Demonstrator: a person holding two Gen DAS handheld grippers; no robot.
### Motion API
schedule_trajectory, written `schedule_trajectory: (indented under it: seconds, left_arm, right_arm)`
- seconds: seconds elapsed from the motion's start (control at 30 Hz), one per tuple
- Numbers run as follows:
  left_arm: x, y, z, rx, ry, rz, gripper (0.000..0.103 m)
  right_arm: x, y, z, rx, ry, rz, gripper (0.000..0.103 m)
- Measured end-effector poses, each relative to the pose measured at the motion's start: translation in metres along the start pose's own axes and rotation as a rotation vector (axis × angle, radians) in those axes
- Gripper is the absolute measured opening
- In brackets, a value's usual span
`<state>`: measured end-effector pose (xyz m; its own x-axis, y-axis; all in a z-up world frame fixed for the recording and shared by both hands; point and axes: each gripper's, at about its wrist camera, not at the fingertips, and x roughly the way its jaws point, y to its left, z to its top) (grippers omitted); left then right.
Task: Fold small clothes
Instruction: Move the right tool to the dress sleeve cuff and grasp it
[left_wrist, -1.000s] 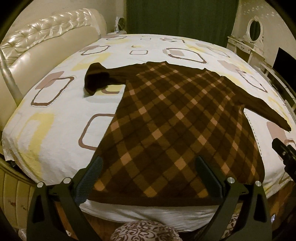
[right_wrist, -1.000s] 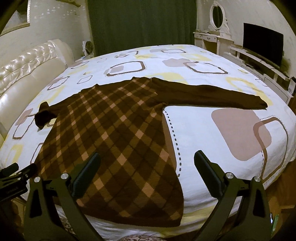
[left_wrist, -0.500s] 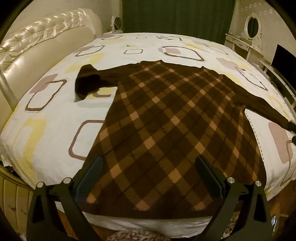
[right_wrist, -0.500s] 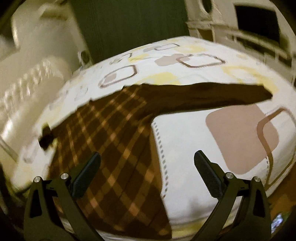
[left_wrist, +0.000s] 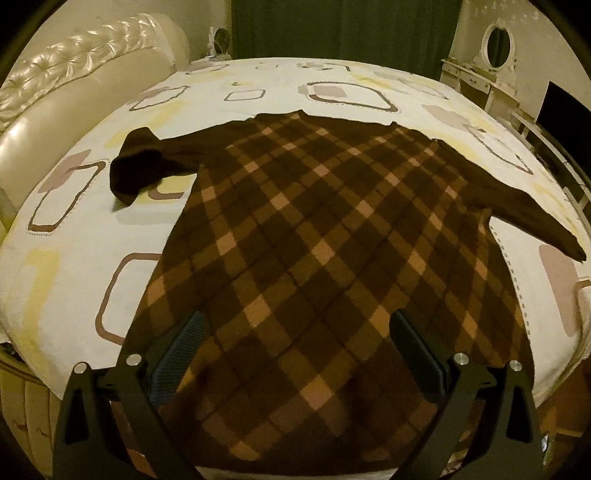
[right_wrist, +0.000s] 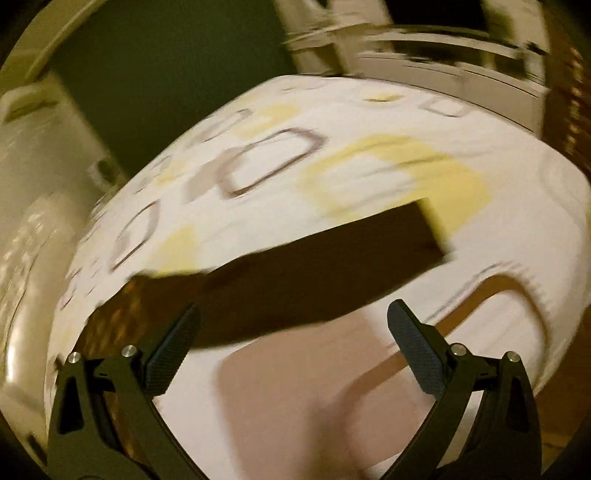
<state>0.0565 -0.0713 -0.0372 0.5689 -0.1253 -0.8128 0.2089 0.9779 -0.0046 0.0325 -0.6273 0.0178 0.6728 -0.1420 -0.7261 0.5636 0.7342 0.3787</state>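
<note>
Both claws gape wide and hold nothing: left (left_wrist: 295, 332) over the dress (left_wrist: 314, 240) hem, right (right_wrist: 293, 325) just short of its sleeve (right_wrist: 314, 273).

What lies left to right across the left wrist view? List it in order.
Headboard → bunched sleeve → plaid garment body → straight sleeve → dark screen.

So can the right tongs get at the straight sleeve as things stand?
Probably yes: the right tongs are open, the straight sleeve lies flat on the bed just ahead with nothing between, though the view is blurred.
</note>
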Motion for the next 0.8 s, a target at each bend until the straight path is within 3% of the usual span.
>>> schedule_trajectory:
  seconds: [0.2, 0.27, 0.33, 0.6, 0.7, 0.8]
  left_arm:
    - [0.013, 0.005, 0.005, -0.015, 0.009, 0.042, 0.099]
    - [0.016, 0.007, 0.007, -0.025, 0.021, 0.052, 0.099]
    - [0.019, 0.009, 0.008, -0.035, 0.027, 0.052, 0.099]
    - [0.026, 0.006, 0.010, -0.035, 0.036, 0.061, 0.099]
    - [0.029, 0.006, 0.009, -0.037, 0.046, 0.061, 0.099]
    - [0.031, 0.006, 0.008, -0.038, 0.055, 0.059, 0.099]
  right_arm:
    - [0.033, -0.109, 0.038, 0.251, 0.000, -0.039, 0.100]
    - [0.047, -0.127, 0.042, 0.295, 0.027, -0.036, 0.091]
    - [0.062, -0.136, 0.044, 0.313, 0.066, -0.019, 0.074]
    - [0.092, -0.133, 0.048, 0.296, 0.115, 0.000, 0.071]
    - [0.098, -0.125, 0.049, 0.263, 0.148, 0.000, 0.063]
    - [0.102, -0.121, 0.049, 0.249, 0.170, -0.012, 0.045]
